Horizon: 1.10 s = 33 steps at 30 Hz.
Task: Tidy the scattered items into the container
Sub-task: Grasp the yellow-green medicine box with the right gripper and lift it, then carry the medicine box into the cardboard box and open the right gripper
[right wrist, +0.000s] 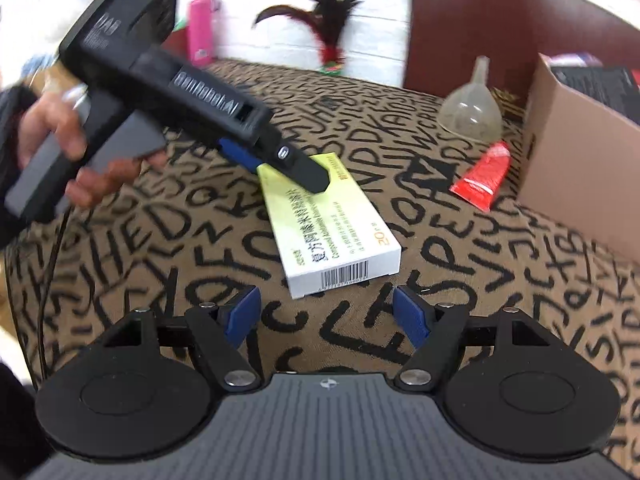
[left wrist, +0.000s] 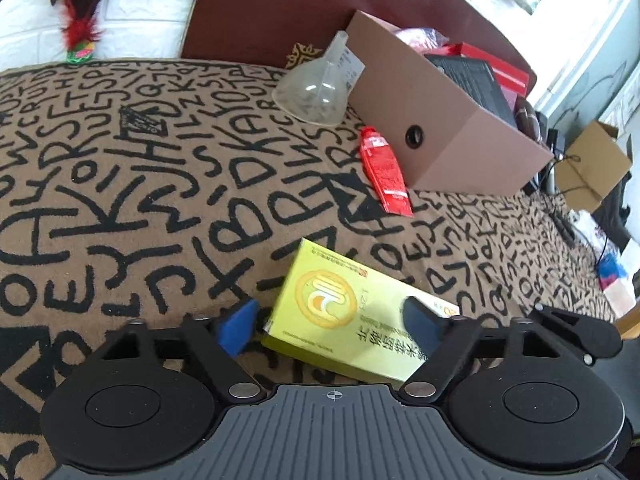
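- Left gripper [left wrist: 332, 320]: jaws spread wide, straddling one end of the box [left wrist: 340, 312]; left pad just off the box's edge, right pad over its top face. Firm contact cannot be confirmed.
- Right gripper [right wrist: 326, 316]: jaws apart, nothing between them, hovering just short of the barcode end of the box [right wrist: 328, 220].
- Box: yellow-green and white, lying flat on the letter-patterned blanket [left wrist: 140, 184], between the two grippers.
- Left gripper as seen from the right wrist camera [right wrist: 280, 164]: gripped by a hand [right wrist: 68, 148], fingertips at the far end of the box.
- Red tube [left wrist: 385, 172]: flat on the blanket, touching the front wall of the cardboard container [left wrist: 440, 140].
- Clear funnel [left wrist: 316, 88]: wide mouth on the blanket, leaning against the container's left corner.
- Container: open-topped, already holding red and black items.
- Feather toy [left wrist: 78, 20]: beyond the blanket's far edge, well apart from the rest.
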Available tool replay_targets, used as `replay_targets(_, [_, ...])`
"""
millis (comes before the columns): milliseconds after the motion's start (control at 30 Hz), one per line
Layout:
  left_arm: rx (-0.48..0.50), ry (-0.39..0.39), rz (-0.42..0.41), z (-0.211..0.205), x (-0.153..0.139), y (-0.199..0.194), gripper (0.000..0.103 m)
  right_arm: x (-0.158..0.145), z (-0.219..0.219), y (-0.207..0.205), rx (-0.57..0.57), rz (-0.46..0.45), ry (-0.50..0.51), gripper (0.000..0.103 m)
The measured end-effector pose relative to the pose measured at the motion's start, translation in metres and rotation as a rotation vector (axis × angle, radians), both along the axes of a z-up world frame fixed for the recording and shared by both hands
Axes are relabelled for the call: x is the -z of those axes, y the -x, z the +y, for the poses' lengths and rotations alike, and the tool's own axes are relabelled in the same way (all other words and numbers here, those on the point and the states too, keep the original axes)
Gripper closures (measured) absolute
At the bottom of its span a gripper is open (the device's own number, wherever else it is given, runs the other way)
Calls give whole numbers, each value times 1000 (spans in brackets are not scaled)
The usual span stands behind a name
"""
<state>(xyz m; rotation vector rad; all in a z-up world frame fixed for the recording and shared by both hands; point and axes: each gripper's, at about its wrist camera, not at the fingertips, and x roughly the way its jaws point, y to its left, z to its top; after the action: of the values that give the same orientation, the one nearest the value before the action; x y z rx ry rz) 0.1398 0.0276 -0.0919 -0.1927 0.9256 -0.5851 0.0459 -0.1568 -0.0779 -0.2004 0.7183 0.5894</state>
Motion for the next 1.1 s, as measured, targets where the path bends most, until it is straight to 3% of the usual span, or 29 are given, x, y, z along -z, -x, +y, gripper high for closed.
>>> replay_targets(200, [59,-31,8,-14,-3,16,29,2,-1,1,25,-9,7,31])
replay_targets(367, [16,-4,34,-13,-1,2,27,-1,-12,0,40,-11,7,35])
replay_targets(533, [57,-39,20,-24,-1,0,27,1,-14,-11,54,-3,0,34])
replay_targets(733, [59,-46,5,-27,1,0,20,3,-9,-16,37,-8,6,39])
replay_targets(900, [34,-84,-14,-36,-1,2,22,5,-7,-23,77,-3,-10,38])
replay_targets(1100, [21,-56,-12,-38,-14,12,25,-4,-15,-12,85,9,-50,39])
